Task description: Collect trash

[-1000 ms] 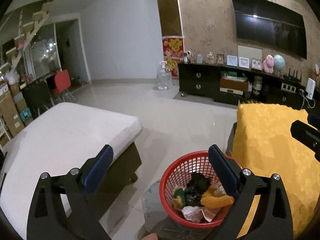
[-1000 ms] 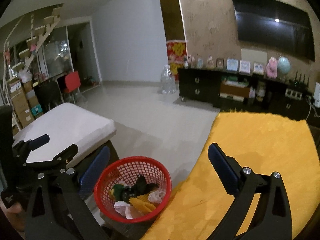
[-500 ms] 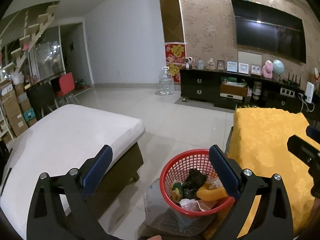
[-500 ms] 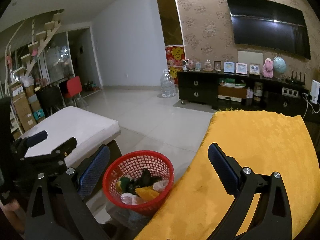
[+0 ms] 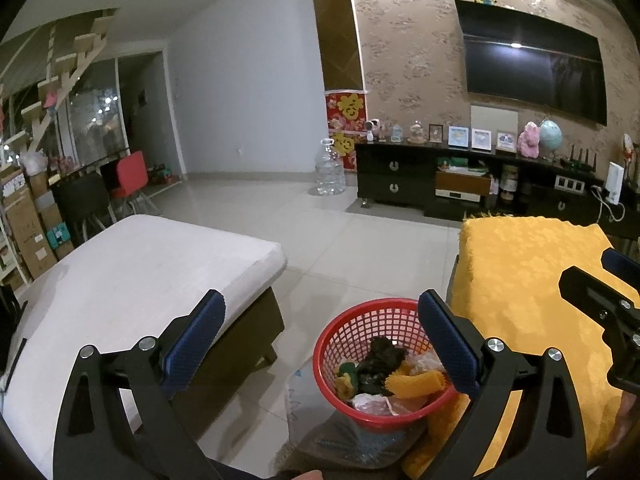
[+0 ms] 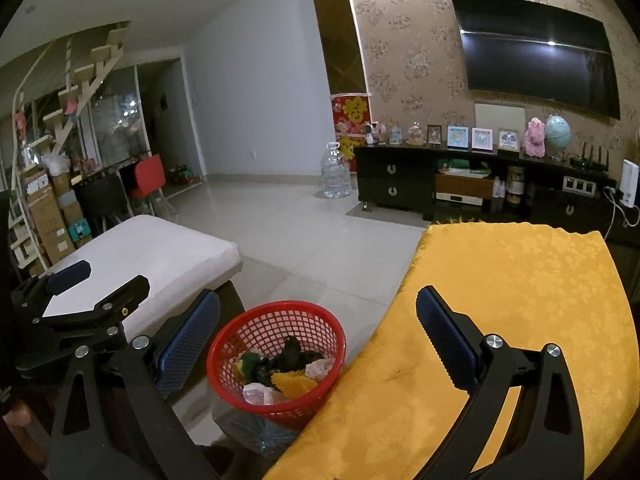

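Observation:
A red mesh basket (image 5: 372, 320) (image 6: 280, 322) stands on the floor between a white cushioned bench and a yellow-clothed table. It holds crumpled trash: a dark wad (image 5: 380, 360), a yellow corrugated wrapper (image 5: 416, 384) (image 6: 292, 384) and pale paper (image 6: 320, 366). My left gripper (image 5: 320, 336) is open above the basket's left side, nothing between its fingers. My right gripper (image 6: 318, 332) is open too, its right finger over the yellow cloth (image 6: 500, 292). The right gripper's body (image 5: 600, 300) shows at the far right of the left wrist view.
A white bench (image 5: 132, 276) lies to the left. A clear plastic bag (image 5: 312, 412) lies under the basket. Across the tiled floor (image 5: 328, 232) stand a dark TV cabinet (image 5: 440, 184), a large water bottle (image 5: 330, 168) and stacked boxes (image 5: 28, 220) at far left.
Both grippers have risen and tilted up, so the basket sits lower and smaller in view and more of the wall and TV shows. Both stay open and empty.

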The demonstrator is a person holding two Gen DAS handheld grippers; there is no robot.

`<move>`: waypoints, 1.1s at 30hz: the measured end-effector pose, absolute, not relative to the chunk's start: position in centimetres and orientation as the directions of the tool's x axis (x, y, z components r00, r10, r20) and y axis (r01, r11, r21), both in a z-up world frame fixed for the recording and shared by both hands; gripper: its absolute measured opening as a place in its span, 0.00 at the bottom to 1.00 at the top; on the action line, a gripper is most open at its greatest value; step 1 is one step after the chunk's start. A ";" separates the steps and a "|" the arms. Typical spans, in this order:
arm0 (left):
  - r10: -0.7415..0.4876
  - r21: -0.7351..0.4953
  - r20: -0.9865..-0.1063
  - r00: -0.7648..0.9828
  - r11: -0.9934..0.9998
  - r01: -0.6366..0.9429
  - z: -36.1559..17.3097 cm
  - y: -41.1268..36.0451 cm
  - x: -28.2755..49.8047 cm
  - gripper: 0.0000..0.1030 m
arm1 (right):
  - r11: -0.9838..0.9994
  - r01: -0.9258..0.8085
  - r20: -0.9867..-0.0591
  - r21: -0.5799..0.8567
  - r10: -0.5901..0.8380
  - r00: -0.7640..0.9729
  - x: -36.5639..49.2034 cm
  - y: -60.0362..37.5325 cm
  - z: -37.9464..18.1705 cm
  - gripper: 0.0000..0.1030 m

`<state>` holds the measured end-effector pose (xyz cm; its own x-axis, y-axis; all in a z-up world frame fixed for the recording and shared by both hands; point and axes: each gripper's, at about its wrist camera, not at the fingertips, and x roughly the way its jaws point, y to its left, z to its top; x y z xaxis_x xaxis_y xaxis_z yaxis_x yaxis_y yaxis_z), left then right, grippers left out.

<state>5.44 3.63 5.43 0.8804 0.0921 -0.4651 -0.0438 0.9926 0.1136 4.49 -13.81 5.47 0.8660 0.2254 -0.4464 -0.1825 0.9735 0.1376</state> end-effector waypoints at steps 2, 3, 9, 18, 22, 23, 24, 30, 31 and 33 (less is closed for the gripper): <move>0.090 0.111 -0.470 0.878 0.993 -0.042 5.4 3.6 5.5 0.91 | 0.973 -0.183 -0.447 0.138 0.226 0.865 4.5 -13.8 5.5 0.93; 0.089 0.108 -0.473 0.877 0.993 -0.042 5.4 3.7 5.5 0.91 | 0.973 -0.183 -0.449 0.139 0.227 0.865 4.4 -13.8 5.4 0.93; 0.087 0.103 -0.483 0.871 0.994 -0.042 5.1 3.9 5.8 0.91 | 0.973 -0.182 -0.454 0.139 0.226 0.862 4.2 -13.8 5.1 0.93; 0.084 0.100 -0.490 0.868 0.994 -0.039 5.0 3.8 5.8 0.91 | 0.974 -0.181 -0.465 0.140 0.226 0.856 4.2 -13.7 4.8 0.93; 0.076 0.083 -0.496 0.865 0.996 -0.040 4.6 3.9 5.9 0.91 | 0.973 -0.180 -0.465 0.140 0.226 0.856 4.2 -13.7 4.8 0.93; 0.073 0.075 -0.499 0.863 0.996 -0.041 4.5 3.9 5.9 0.91 | 0.974 -0.180 -0.465 0.140 0.226 0.856 4.2 -13.7 4.8 0.93; 0.072 0.071 -0.501 0.863 0.997 -0.042 4.5 3.9 5.9 0.91 | 0.974 -0.180 -0.465 0.140 0.225 0.856 4.2 -13.7 4.8 0.93; 0.079 0.090 -0.494 0.866 0.995 -0.040 4.2 3.8 5.8 0.91 | 0.974 -0.180 -0.466 0.140 0.226 0.856 4.2 -13.7 4.9 0.93; 0.079 0.090 -0.494 0.866 0.995 -0.040 4.2 3.8 5.8 0.91 | 0.974 -0.180 -0.466 0.140 0.225 0.856 4.3 -13.7 4.9 0.93; 0.079 0.088 -0.494 0.866 0.995 -0.041 4.2 3.8 5.8 0.91 | 0.974 -0.180 -0.466 0.140 0.225 0.856 4.3 -13.7 4.9 0.93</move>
